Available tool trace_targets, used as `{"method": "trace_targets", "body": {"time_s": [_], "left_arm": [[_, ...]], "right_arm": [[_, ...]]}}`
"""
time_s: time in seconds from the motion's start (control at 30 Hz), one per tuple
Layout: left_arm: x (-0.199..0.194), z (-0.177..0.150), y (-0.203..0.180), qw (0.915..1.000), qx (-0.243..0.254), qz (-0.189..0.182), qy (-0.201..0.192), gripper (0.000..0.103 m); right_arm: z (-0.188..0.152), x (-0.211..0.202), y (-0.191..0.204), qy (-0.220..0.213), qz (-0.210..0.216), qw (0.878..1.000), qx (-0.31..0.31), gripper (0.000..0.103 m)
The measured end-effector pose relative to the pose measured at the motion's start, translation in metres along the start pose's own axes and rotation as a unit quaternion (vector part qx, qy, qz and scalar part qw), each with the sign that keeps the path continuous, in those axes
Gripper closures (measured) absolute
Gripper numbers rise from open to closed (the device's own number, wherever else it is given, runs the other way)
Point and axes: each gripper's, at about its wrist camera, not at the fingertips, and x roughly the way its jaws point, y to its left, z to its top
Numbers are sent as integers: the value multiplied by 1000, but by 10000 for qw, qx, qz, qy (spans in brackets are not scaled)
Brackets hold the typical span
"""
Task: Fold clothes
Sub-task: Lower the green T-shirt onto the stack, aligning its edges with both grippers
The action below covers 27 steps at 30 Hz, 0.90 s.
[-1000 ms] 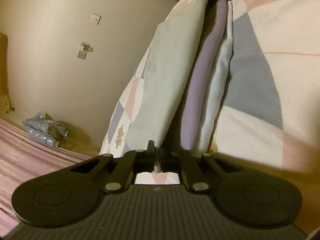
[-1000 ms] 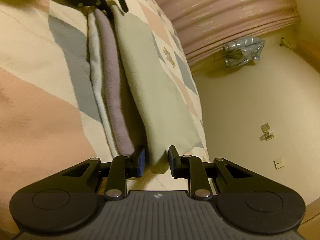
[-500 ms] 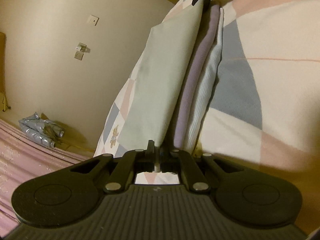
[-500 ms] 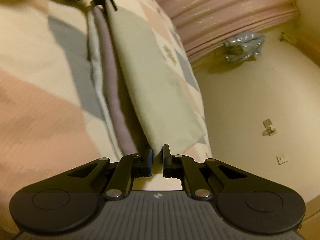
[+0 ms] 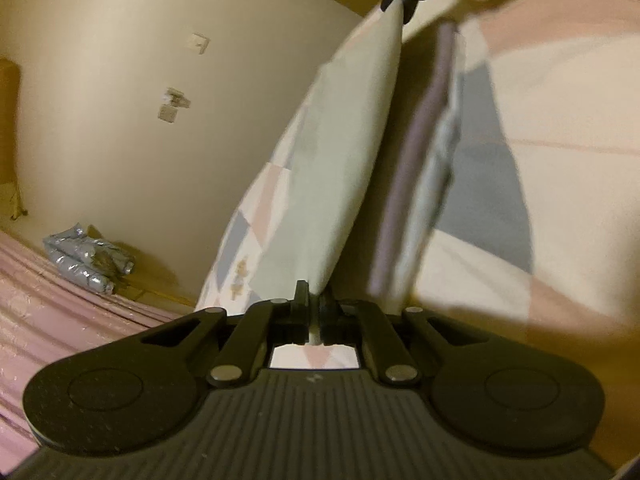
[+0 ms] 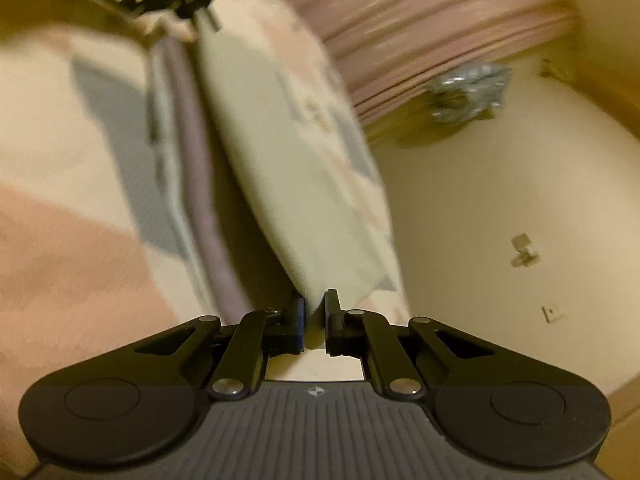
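So both ends pinched: left gripper (image 5: 315,308) and right gripper (image 6: 313,322) each clamp the pale green cloth (image 5: 344,152) above the bed (image 5: 560,128).

Dim, warm yellow indoor light, strong fisheye bending at edges
Smeared by motion blur in right view, milder in left; soft dark shadow beside folded cloth (image 5: 352,152)

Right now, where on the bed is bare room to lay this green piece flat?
Bare patchwork bedcover beyond the folded purple and white stack. Crowded: the strip between that stack and the green cloth.
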Motion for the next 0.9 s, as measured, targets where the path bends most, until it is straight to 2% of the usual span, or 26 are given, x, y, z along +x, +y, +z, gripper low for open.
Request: {"method": "trace_targets", "body": {"time_s": [0.2, 0.9], "left_arm": [[0, -5, -13, 9999, 88, -56, 60, 100], [0, -4, -17, 9998, -2, -115, 137, 100]], "right_arm": [[-7, 7, 20, 153, 237, 9993, -236, 96], [-11, 7, 31, 215, 229, 9993, -220, 90]]}}
